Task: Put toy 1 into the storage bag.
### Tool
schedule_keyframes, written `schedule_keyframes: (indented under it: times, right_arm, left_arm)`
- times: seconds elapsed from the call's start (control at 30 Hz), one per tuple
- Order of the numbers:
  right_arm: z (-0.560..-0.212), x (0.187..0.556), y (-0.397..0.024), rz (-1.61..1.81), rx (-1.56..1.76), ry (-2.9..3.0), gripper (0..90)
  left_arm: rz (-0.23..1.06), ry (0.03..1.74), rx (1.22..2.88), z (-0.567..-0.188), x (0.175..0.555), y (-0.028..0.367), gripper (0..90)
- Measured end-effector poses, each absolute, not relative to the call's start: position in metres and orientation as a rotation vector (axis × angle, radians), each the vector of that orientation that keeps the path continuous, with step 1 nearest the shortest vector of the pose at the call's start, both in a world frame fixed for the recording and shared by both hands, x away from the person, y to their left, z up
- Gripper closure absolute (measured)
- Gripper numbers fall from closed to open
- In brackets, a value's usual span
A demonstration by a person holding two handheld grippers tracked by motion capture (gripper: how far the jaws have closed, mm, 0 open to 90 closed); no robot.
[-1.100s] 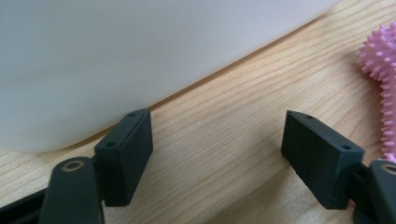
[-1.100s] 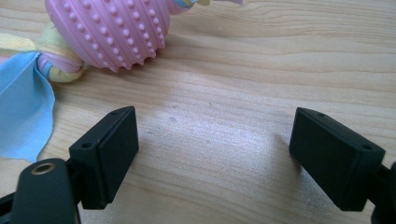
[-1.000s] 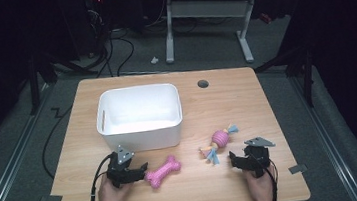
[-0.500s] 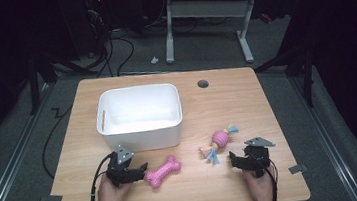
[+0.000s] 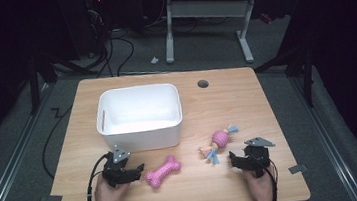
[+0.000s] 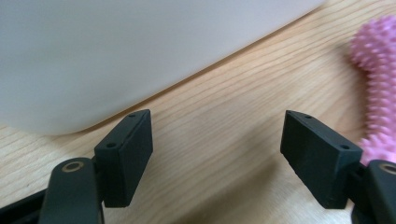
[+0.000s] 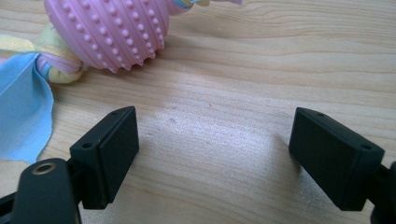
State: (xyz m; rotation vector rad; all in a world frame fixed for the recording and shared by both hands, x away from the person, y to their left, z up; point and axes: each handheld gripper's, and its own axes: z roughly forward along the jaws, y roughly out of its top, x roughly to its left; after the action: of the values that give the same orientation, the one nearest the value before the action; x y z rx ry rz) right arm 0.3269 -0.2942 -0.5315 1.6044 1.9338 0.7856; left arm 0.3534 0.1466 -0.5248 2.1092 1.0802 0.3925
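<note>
No brand, label or other writing can be read on anything here. A white bin [image 5: 139,117] stands on the wooden tabletop [image 5: 227,103], toward its left and back, with a slot handle in its left wall; the inside looks empty, showing only its bright white floor. In the left gripper view the bin's plain outer wall [image 6: 140,51] rises just beyond the jaws, with nothing printed on it.

A pink bone toy [image 5: 163,171] covered in small spikes lies on the tabletop in front of the bin, apart from it. The left gripper [image 5: 135,172], held in the person's left hand [image 5: 107,196], sits just beside the bone's left end; its jaws are spread wide with only bare wood between them, and the spiky bone [image 6: 377,98] shows at the right edge of its own view, next to the right jaw.

A pink studded ball toy [image 5: 219,138] with blue and yellow cloth strips threaded through it lies to the right of the bone, well apart from the bin. The right gripper [image 5: 235,158], in the person's right hand [image 5: 259,185], rests near it on the front right of the tabletop. Its jaws are also spread wide and hold nothing; the ball [image 7: 112,29] lies beyond the left jaw, with a blue strip [image 7: 21,107] trailing beside that jaw.

A small dark round hole [image 5: 203,84] sits in the tabletop behind the bin's right side.
</note>
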Motion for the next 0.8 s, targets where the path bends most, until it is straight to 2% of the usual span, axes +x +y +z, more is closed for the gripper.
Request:
schedule_keyframes:
  times: [0.3,0.8]
  right_arm:
    - [-0.531,0.327,-0.294,0.786,1.604,1.934,15.8]
    - [-0.531,0.327,-0.294,0.786,1.601,1.936,15.8]
  left_arm:
    - [0.311,1.084,2.051,-0.510,0.346,0.156,25.3]
    - [0.313,0.997,2.077,-0.479,0.336,0.145,27.4]
